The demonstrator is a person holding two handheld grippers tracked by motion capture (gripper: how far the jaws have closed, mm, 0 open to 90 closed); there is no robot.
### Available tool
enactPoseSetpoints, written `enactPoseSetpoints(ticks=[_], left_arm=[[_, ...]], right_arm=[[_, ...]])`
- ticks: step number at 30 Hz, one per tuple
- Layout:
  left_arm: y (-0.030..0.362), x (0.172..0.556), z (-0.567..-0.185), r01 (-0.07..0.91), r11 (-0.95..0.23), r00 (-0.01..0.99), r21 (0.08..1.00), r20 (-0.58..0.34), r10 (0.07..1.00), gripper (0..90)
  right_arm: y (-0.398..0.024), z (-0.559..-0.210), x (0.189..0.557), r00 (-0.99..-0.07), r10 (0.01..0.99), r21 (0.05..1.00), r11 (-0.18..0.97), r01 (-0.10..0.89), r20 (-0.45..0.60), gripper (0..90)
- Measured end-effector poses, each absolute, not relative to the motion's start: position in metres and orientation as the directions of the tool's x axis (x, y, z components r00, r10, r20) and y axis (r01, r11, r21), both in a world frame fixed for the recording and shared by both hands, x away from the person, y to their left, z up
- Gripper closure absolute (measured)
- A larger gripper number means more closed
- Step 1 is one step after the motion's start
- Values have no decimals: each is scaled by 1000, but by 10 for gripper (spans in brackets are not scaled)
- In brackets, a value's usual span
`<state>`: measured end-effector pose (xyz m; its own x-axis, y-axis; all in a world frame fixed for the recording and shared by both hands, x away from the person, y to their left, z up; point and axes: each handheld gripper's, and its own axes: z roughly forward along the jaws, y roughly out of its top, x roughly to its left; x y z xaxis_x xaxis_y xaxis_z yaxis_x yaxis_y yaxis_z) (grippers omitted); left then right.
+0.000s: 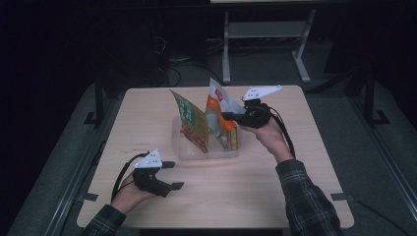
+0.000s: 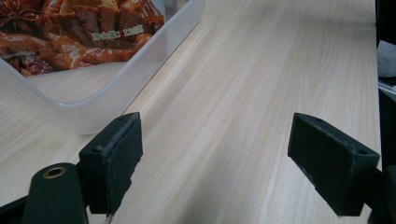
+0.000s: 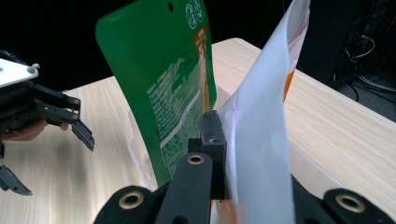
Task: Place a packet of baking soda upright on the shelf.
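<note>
Wooden table (image 1: 275, 187), orange pouch (image 1: 219, 115) between right jaws

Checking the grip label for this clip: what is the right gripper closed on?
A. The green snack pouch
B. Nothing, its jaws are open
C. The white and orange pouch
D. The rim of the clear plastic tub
C: the right gripper pinches the white and orange pouch, which stands in the clear tub beside the green pouch.
</note>
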<state>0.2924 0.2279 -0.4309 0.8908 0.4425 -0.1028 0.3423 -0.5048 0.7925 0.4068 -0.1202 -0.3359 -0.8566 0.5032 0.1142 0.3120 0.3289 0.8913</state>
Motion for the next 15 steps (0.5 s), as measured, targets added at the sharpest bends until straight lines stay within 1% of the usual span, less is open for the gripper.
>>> enactPoseSetpoints(ticks=[6,15], left_arm=[[227,292,-431,340,-513,892,788,-98,441,174],[226,292,-433,342,-517,893,785,-99,439,168]], right_arm=[[-119,-342,408,-852,512,883,344,319,109,900],[-118,-363,409,-836,533,860,361,361,127,899]])
